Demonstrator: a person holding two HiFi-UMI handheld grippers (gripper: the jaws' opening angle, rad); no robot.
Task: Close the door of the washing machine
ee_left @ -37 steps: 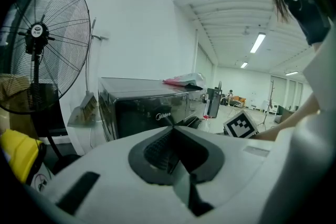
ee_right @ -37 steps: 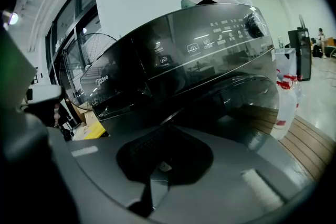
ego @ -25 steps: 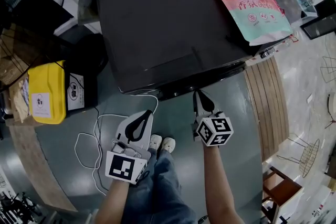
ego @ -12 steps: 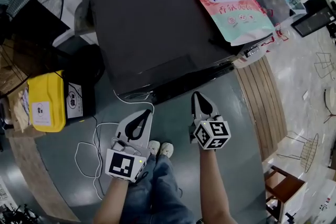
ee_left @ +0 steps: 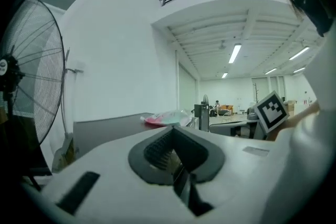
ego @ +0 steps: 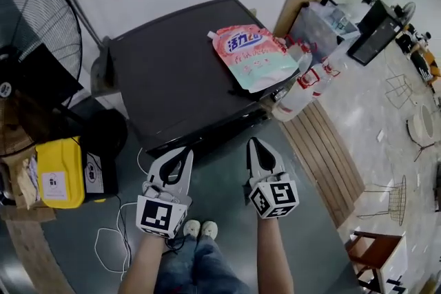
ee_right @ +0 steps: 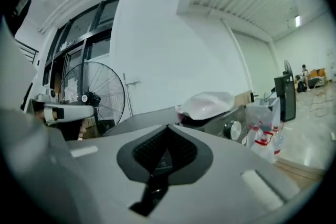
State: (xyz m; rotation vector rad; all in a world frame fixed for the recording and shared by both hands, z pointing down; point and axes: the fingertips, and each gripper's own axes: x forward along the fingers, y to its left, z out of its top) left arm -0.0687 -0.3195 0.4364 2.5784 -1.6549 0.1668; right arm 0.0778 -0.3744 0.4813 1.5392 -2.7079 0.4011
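the dark, boxy top-loading washing machine (ego: pixel 180 82) stands on the floor just ahead of the person. its flat dark door (ego: pixel 172 72) lies level across the top and looks fully down. a pink and mint detergent pouch (ego: pixel 249 57) rests on the door's right rear part, near the edge.

the left tongs (ego: pixel 186 152) and the right tongs (ego: pixel 253 142) hang side by side in front of the machine, near its front edge but not touching it. in each gripper view the jaws stand together at the tips with nothing between them.

judging from the level door, the closing looks done or nearly so. what is left is probably a check that it has seated. to do that well, one closed pair of tongs would press straight down on the bare front strip of the door, gently and away from the pouch, so the pouch does not slide off. the white cable (ego: pixel 114 244) on the grey floor by the person's pale shoes (ego: pixel 198 229) calls for careful footing.
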